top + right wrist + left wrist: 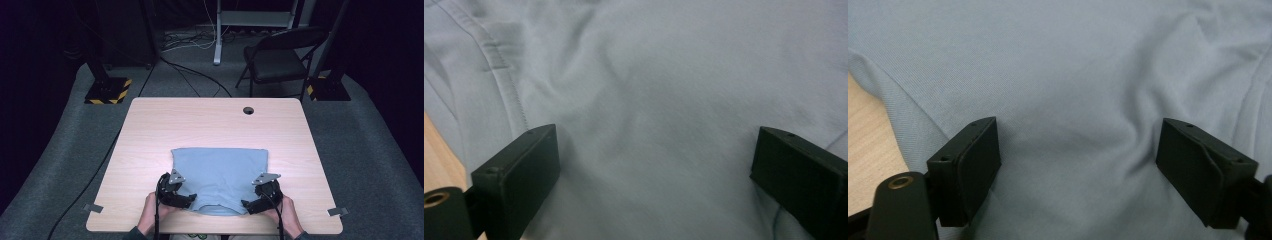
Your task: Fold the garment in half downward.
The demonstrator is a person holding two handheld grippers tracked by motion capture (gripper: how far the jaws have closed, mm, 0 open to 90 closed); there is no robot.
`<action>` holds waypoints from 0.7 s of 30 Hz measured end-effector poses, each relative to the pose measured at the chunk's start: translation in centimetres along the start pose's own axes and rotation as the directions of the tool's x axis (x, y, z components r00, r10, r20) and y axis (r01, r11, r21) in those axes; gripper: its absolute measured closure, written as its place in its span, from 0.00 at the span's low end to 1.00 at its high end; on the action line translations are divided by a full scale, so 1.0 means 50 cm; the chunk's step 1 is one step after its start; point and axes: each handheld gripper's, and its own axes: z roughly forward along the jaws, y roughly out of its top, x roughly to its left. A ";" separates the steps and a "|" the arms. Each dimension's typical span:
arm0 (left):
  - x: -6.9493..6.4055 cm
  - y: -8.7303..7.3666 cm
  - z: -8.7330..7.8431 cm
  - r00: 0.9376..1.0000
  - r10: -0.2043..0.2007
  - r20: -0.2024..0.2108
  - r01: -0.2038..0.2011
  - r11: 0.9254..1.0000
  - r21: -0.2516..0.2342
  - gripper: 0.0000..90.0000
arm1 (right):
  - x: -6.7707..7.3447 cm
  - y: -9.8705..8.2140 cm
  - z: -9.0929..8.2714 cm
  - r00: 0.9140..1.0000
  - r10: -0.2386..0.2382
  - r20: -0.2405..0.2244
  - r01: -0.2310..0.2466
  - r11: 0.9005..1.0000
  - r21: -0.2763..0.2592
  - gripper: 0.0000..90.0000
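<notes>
A light blue folded garment (220,175) lies flat on the near half of the wooden table (210,125). My left gripper (191,199) sits at the garment's near left corner and my right gripper (247,204) at its near right corner, both pointing inward. In the left gripper view the left gripper (1078,167) has its jaws wide apart over the wrinkled blue cloth (1073,75), with nothing pinched. In the right gripper view the right gripper (654,175) is likewise open above the cloth (664,75), with a stitched seam (504,70) at the left.
A cable hole (248,110) sits near the table's far edge. Strips of tape (93,208) (336,212) mark the near corners. Beyond the table stand a folding chair (280,55) and a stand base with hazard stripes (107,91); cables run over the floor.
</notes>
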 end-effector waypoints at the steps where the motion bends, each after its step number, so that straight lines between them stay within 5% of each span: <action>1: 0.001 -0.002 0.000 1.000 0.014 0.003 -0.014 1.000 0.000 0.18 | -0.001 -0.002 0.000 1.000 -0.017 -0.002 0.017 1.000 0.001 0.04; 6: -0.003 -0.010 0.004 0.996 0.083 0.032 -0.083 0.996 0.008 0.05 | -0.012 -0.015 -0.005 0.998 -0.061 -0.034 0.060 0.998 -0.020 0.03; 9: 0.008 -0.016 0.001 0.994 0.087 0.070 -0.086 0.996 -0.015 0.04 | -0.020 -0.022 -0.008 0.995 -0.082 -0.053 0.080 0.996 -0.033 0.03; 16: 0.021 -0.025 -0.002 0.991 0.045 0.130 -0.036 0.997 -0.065 0.02 | -0.029 -0.029 -0.013 0.994 -0.089 -0.063 0.086 0.995 -0.045 0.03; 21: 0.022 -0.017 -0.008 0.993 0.006 0.116 0.005 0.995 -0.099 0.00 | -0.028 -0.025 -0.020 0.996 -0.070 -0.056 0.066 0.995 -0.071 0.01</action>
